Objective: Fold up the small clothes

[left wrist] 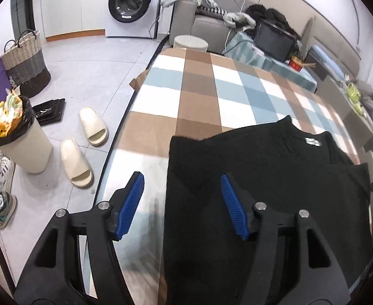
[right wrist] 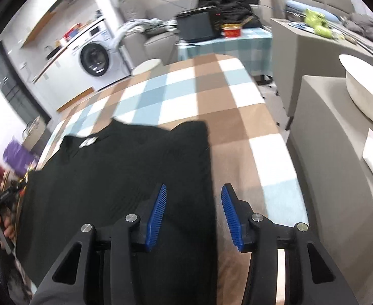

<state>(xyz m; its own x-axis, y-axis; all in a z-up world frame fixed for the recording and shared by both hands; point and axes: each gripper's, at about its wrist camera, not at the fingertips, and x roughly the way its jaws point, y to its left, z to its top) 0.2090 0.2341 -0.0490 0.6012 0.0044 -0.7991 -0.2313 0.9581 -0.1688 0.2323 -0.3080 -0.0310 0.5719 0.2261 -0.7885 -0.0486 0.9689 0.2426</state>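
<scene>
A black knitted garment (left wrist: 275, 190) lies flat on the checked tablecloth (left wrist: 199, 96), its sides folded inward and a white neck label (left wrist: 312, 141) toward the far end. My left gripper (left wrist: 182, 176) hovers open over the garment's left edge, and its blue pads (left wrist: 129, 206) press on nothing. In the right wrist view the same garment (right wrist: 115, 178) fills the lower left, label (right wrist: 88, 141) at its top. My right gripper (right wrist: 194, 186) is open above the garment's right edge, which runs between the fingers without being pinched.
Left of the table, on the floor, are cream slippers (left wrist: 84, 147), a full waste bin (left wrist: 21, 139), a woven basket (left wrist: 26, 63) and a washing machine (left wrist: 131, 2). A white bowl (right wrist: 364, 94) sits on a grey cabinet to the right. A round stool (left wrist: 190, 43) stands beyond the table's far end.
</scene>
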